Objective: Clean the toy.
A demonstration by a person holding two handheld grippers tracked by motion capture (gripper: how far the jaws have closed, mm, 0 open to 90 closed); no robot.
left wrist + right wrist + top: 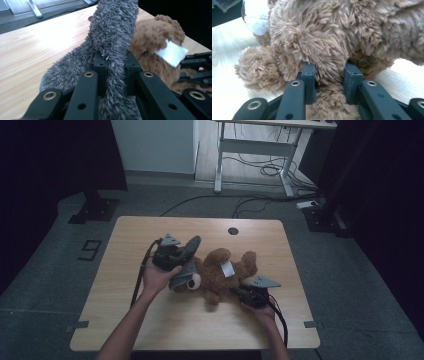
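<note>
We have the left gripper (pixel 113 62) clamped on the grey hat (pixel 112 32), the right gripper (pixel 329 75) clamped on the bear (pixel 220 272) mid-table. Risk: fur slips, hat snags on the head.

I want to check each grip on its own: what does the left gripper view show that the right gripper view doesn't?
Left gripper view: jaws shut on a grey fuzzy piece that rises above the table, plus a white tag on the brown teddy bear. Right gripper view: jaws shut on a brown limb of the bear, with its white muzzle at upper left. Both share the bear and the wooden table.
</note>
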